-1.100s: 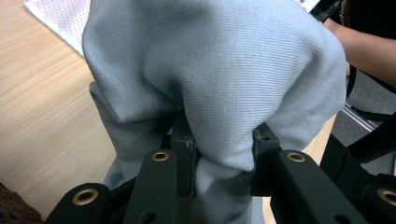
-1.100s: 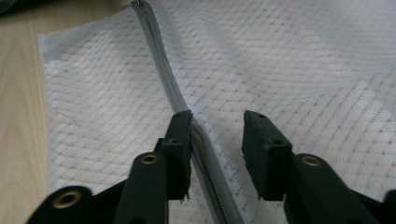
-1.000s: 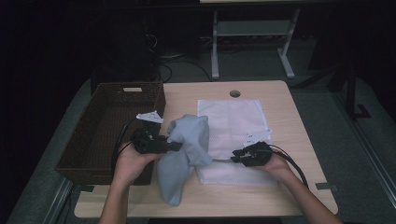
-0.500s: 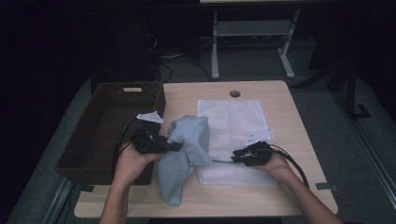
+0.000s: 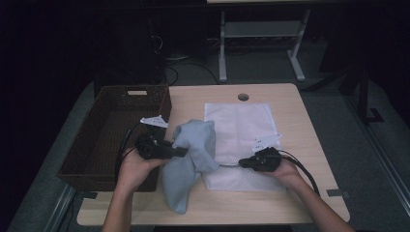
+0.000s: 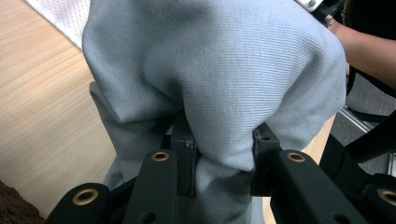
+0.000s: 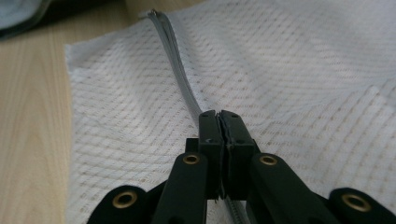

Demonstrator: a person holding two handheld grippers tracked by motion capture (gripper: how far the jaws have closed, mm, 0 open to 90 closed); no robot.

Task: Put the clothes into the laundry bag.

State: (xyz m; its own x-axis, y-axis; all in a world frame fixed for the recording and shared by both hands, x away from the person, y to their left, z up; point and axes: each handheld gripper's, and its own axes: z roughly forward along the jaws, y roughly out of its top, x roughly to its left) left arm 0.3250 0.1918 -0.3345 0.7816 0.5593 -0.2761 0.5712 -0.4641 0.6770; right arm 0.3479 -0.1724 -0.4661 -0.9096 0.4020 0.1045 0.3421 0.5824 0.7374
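Dark floor and desk legs are sitting behind the wooden table point(image 5: 290, 101), where we are working with a white mesh laundry bag point(image 5: 241, 125) lying flat at the middle and a brown wicker basket point(image 5: 104, 130) standing at the left edge. We are holding a pale blue garment point(image 5: 191, 159) bunched in the left gripper point(image 5: 181, 152), whose jaws are clamped on a thick fold of the cloth (the rest is drooping down onto the table toward us). Our right gripper point(image 7: 219, 116) has just been closing, and its jaws are now pressed together on the grey zipper point(image 7: 175, 51) of the mesh bag, at the bag's near end. That zipper line is running crosswise, from the right gripper straight toward the garment, so the bag's mouth is lying just to the right of the hanging cloth. We are judging that the coming move depends on this: the right hand point(image 5: 285, 171) is the nearer one to lift the zipper edge open, while the left, already beside the mouth, is only needing a short carry rightward to feed the garment in.
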